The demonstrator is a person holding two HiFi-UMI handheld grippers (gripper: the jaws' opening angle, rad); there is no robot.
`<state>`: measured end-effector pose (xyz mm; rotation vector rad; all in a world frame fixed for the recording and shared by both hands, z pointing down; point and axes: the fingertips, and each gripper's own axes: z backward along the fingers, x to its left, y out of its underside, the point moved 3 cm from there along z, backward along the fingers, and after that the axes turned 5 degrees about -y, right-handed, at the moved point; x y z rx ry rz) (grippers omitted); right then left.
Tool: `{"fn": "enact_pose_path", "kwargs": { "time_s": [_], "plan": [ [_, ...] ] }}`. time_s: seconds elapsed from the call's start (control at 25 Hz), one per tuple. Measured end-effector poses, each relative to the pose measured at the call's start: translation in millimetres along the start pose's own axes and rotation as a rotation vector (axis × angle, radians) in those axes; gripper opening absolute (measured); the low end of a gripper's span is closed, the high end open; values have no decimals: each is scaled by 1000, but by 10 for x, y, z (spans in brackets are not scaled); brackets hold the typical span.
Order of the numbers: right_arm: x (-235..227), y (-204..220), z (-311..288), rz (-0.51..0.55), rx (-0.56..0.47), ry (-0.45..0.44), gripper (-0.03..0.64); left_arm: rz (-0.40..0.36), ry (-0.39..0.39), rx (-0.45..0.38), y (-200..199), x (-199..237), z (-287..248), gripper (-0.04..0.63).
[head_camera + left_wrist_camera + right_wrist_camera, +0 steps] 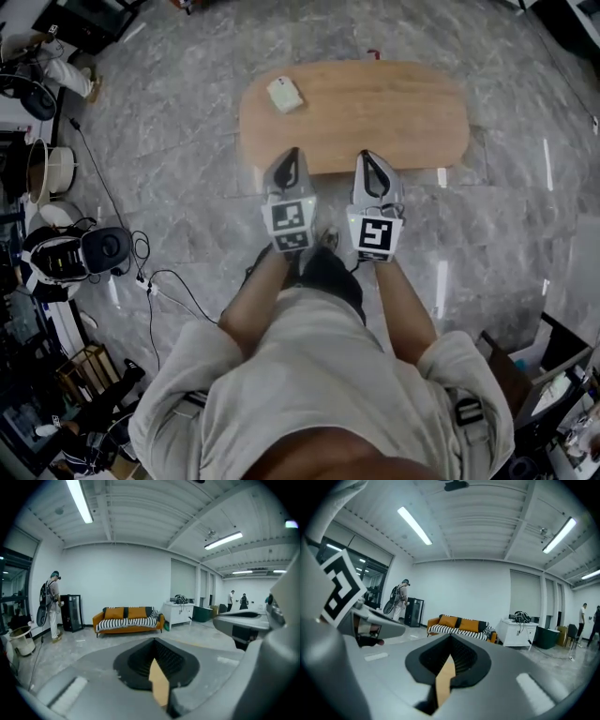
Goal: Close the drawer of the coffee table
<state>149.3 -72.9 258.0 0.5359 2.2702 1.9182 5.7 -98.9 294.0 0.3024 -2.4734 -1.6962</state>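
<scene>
Seen from above in the head view, the oval wooden coffee table [375,117] stands on the marble floor; no drawer shows from this angle. My left gripper [292,156] and right gripper [368,157] are held side by side, high above the table's near edge. Both are shut with nothing between their pads. In the left gripper view the left gripper [155,643] points almost level across the room, and the right gripper [450,639] does the same in the right gripper view. Neither gripper view shows the table.
A small white object [284,94] lies on the table's far left. Cables and a helmet-like device [80,253] clutter the floor at the left. Across the room stand an orange sofa [127,619], a white cabinet [180,612] and a person [52,604].
</scene>
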Motion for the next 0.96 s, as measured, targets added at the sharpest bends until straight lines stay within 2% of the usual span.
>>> {"fn": "enact_pose_path", "kwargs": {
  "time_s": [0.24, 0.32, 0.44, 0.52, 0.72, 0.96],
  "plan": [
    [-253, -552, 104, -17, -100, 30, 5, -72, 93, -102, -569, -445, 55, 20],
    [-308, -507, 86, -30, -106, 47, 5, -97, 120, -137, -629, -569, 12, 21],
    [-299, -323, 59, -63, -122, 71, 5, -123, 140, -173, -512, -572, -84, 21],
    [-274, -320, 147, -75, -137, 86, 5, -118, 150, -182, -480, -554, -26, 21],
    [-253, -592, 627, -67, -136, 134, 5, -110, 184, -201, -688, -687, 431, 21],
    [-237, -763, 752, -65, -122, 152, 5, -103, 212, -198, -830, -743, 601, 20]
  ]
}}
